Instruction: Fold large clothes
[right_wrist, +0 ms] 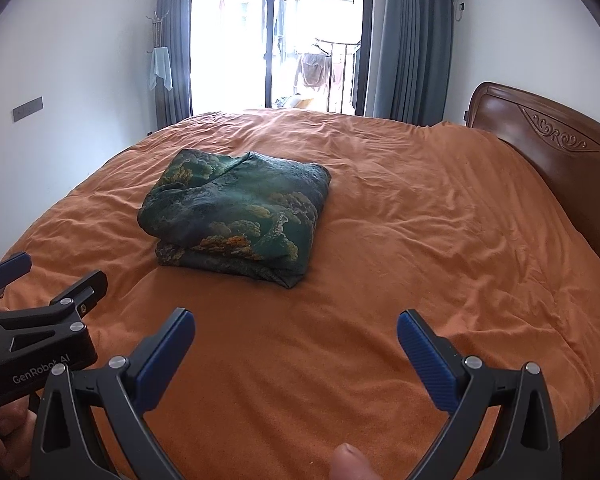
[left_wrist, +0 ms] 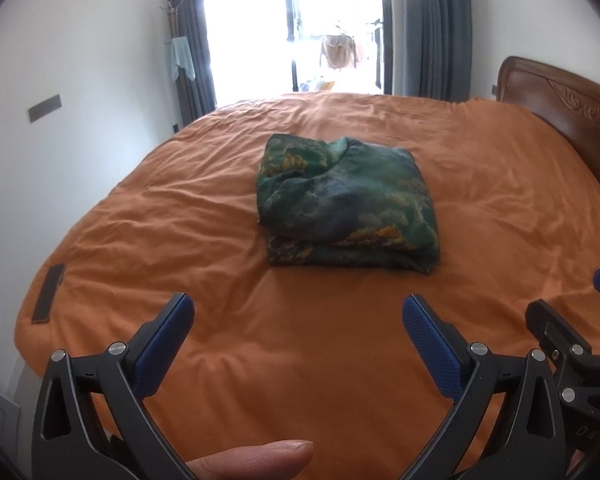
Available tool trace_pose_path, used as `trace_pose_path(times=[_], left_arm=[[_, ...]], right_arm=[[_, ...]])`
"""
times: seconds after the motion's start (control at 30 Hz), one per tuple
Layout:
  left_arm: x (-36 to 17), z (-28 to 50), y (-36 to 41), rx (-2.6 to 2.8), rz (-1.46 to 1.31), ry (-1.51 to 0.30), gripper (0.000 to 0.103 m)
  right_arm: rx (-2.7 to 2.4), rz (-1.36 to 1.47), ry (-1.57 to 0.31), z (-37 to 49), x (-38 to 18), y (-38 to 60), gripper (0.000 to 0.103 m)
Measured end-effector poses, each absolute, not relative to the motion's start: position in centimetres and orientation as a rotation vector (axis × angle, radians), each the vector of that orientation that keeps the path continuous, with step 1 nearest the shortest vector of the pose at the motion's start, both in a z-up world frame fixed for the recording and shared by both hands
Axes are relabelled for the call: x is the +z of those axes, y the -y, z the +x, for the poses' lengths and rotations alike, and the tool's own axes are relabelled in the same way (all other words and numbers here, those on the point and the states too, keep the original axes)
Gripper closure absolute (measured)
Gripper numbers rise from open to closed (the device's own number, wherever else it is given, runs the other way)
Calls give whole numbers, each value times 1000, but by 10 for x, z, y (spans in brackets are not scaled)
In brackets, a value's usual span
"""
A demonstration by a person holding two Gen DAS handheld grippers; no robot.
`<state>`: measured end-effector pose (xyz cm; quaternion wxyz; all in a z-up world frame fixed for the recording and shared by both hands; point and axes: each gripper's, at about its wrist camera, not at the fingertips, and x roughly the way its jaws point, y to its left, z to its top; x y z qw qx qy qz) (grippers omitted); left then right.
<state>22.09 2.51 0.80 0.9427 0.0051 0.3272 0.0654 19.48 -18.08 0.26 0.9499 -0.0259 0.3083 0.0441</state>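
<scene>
A green patterned garment lies folded into a thick square bundle in the middle of the orange bed. It also shows in the right wrist view. My left gripper is open and empty, held above the bed's near part, well short of the bundle. My right gripper is open and empty, beside the left one and to the right of the bundle. The right gripper shows at the right edge of the left wrist view. The left gripper shows at the left edge of the right wrist view.
A dark phone lies at the bed's left edge. A wooden headboard stands at the right. A glass balcony door with grey curtains is beyond the bed. White walls flank it.
</scene>
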Motion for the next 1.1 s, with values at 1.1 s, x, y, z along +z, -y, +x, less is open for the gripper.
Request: trace_pose_path(times=[1.1], left_arm=[[29,208,-16,150,16,-596,0]], right_arm=[[53,-76,-593,188,18,183,0]])
